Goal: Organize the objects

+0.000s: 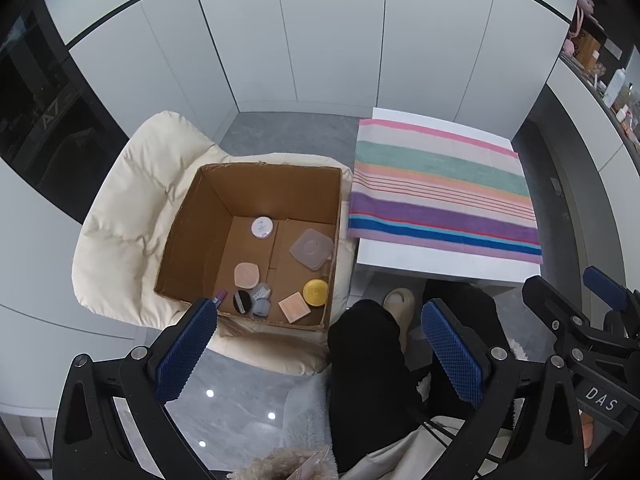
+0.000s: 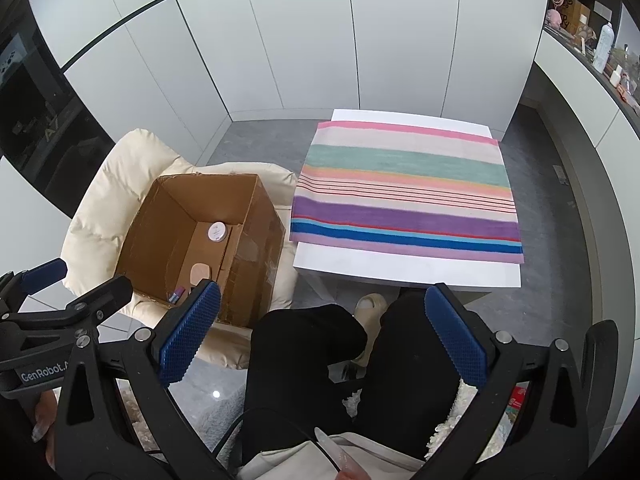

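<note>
both hand-held grippers wide open, empty. left hand-held gripper (image 1: pixel 320 354): descend straight into open brown cardboard box (image 1: pixel 200 216) ahead-left, square onto round yellow tin (image 1: pixel 315 291).

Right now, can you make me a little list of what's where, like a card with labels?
box: open cardboard box on a cream chair
in box: yellow tin, white round jar, clear square lid, other small items
table: white, right of the chair
cloth: striped cloth flat on the table
left gripper: open, holding nothing
right gripper: open, holding nothing
</note>
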### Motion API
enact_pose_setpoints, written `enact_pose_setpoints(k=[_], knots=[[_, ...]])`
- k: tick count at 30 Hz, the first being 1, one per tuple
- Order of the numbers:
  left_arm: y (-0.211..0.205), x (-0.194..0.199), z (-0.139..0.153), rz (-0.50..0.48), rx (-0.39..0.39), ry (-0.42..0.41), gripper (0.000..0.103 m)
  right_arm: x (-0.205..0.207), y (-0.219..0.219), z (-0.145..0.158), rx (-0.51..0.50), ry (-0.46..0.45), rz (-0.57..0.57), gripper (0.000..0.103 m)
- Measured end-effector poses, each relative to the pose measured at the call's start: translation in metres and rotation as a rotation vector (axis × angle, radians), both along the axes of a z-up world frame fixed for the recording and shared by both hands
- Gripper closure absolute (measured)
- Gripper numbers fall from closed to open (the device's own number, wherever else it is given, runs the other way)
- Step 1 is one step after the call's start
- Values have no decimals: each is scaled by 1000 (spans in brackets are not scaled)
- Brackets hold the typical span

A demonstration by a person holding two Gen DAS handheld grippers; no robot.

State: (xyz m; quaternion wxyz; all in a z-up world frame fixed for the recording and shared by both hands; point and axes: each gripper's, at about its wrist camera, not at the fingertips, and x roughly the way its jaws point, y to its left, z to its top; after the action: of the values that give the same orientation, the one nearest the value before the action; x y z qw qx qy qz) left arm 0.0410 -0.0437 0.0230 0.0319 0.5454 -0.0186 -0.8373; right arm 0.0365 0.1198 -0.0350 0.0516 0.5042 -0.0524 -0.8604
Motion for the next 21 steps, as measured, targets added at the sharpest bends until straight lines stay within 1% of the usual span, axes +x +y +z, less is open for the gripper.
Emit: enact_pose_setpoints(k=[21], knots=[[2,-1,-4,-4,10,-15,0,-2,4,-3,6,-9,-6,0]])
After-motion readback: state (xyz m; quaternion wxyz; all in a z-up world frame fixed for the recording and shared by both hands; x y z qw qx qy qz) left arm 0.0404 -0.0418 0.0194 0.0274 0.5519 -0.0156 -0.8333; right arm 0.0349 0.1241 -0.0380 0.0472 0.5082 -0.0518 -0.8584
